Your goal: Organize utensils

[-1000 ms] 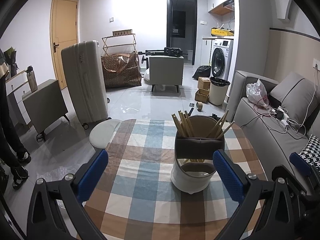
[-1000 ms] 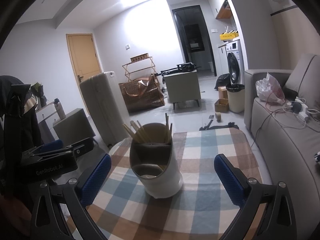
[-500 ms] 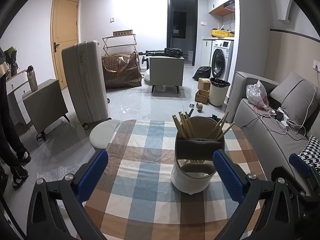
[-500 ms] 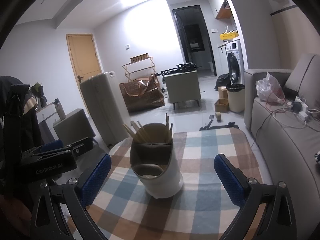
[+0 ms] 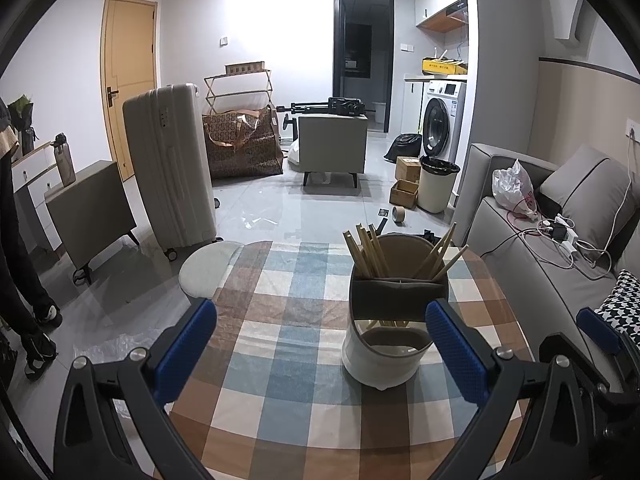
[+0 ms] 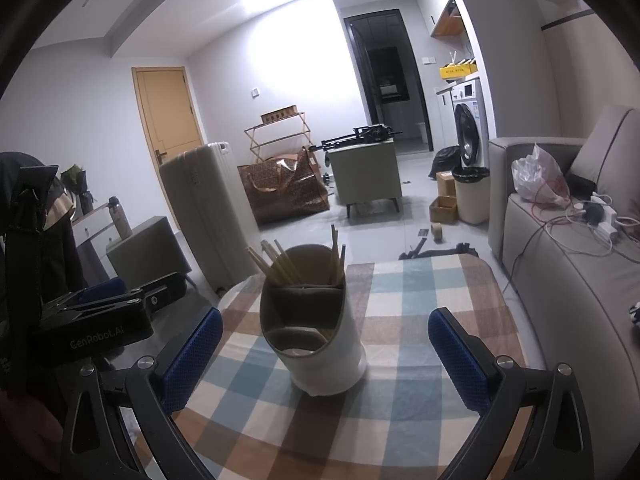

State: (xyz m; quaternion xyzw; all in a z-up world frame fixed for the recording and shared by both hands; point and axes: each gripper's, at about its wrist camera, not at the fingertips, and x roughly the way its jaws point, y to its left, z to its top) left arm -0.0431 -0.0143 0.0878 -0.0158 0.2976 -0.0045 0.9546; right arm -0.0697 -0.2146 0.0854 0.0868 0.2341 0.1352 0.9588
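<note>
A white utensil holder (image 5: pixel 382 354) with a dark inner divider stands on the checked tablecloth (image 5: pixel 280 344). Several wooden chopsticks (image 5: pixel 370 254) stand in its rear compartment; the front compartment looks empty. The holder also shows in the right wrist view (image 6: pixel 320 336) with the chopsticks (image 6: pixel 280 266). My left gripper (image 5: pixel 320 354) is open and empty, the holder close to its right finger. My right gripper (image 6: pixel 324 356) is open and empty, the holder between its fingers and a little beyond them. The left gripper's body (image 6: pixel 100 320) shows at left in the right wrist view.
A round stool (image 5: pixel 206 268) stands at the table's far left edge. A grey sofa (image 5: pixel 532 264) with cables and a plastic bag runs along the right. A suitcase (image 5: pixel 168 164), a cabinet and a bin stand on the floor beyond.
</note>
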